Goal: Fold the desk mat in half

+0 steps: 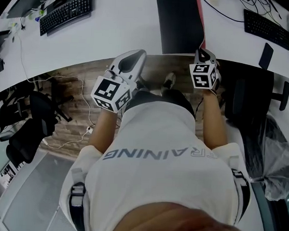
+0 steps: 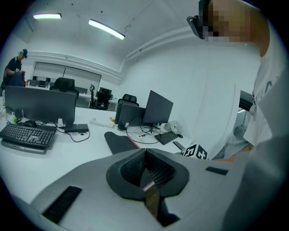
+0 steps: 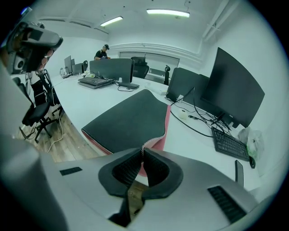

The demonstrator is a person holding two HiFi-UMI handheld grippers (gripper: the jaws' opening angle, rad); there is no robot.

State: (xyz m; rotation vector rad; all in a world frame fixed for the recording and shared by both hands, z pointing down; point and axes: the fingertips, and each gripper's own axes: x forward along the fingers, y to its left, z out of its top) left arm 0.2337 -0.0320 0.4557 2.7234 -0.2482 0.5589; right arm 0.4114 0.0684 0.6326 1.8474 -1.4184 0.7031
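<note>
Your right gripper (image 3: 142, 155) has its jaws pinched on the desk mat (image 3: 126, 119). The stitched rim of the mat's near right corner lifts off the desk and runs into the seam between the pads. Your left gripper (image 2: 145, 159) has its jaws pressed together tip to tip, with nothing gripped that I can make out. It sits over the desk's near edge, to the left of the mat and apart from it.

That makes two grippers and one mat. The mat lies dark side up on the white desk (image 1: 120, 34), straight ahead of you, and reaches the near edge. Its pink underside shows along that edge and up the lifted right side.

Further out on the desk there are two keyboards, the left keyboard (image 1: 67, 13) and the right keyboard (image 1: 266, 28). One dark phone (image 1: 266, 55) lies just nearer you than the right one.

Two black chairs stand on the wooden floor (image 1: 77, 114), the right chair (image 1: 253, 113) and the left chair (image 1: 30, 126). One other person (image 3: 103, 52) stands far across the room.
</note>
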